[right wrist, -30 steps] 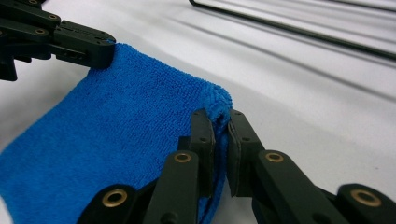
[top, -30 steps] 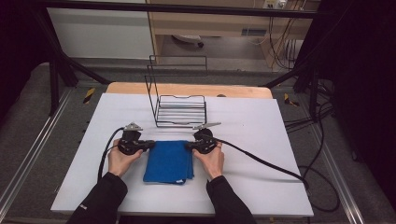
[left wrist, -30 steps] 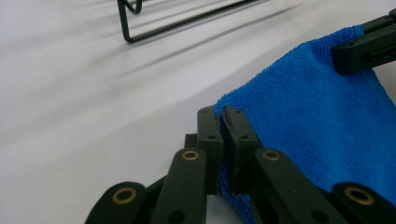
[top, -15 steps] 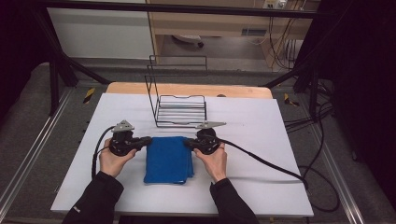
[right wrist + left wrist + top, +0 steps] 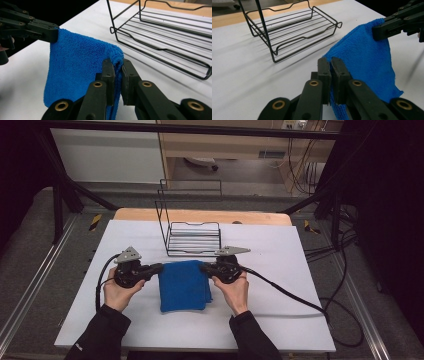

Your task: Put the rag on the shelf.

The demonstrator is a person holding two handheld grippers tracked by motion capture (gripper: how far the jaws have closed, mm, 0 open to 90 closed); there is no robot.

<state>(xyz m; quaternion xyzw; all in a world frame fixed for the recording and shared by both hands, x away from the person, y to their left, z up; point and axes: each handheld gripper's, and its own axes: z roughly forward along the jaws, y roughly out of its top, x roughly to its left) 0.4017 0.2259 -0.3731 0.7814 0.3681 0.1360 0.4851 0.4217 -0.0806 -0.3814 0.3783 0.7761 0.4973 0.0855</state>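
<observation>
Both hands are coming in from the near edge of the white table (image 5: 280, 320). Left gripper (image 5: 156, 268) is pinching the left top corner of the folded blue microfibre cloth (image 5: 183, 285); in the left gripper view its jaws are pressing nearly together with the cloth edge (image 5: 364, 62) clamped between them. Right gripper (image 5: 206, 268) is doing the same on the right top corner; the right gripper view shows the fold (image 5: 82, 67) squeezed between its jaws. The cloth is hanging between the two grippers, top edge stretched across, lower part draping down toward the table, mid-table in front of the person. Cables are trailing off both grippers. Just beyond the cloth, an empty black wire rack (image 5: 192, 237) is standing near the far edge, apart from the cloth.
</observation>
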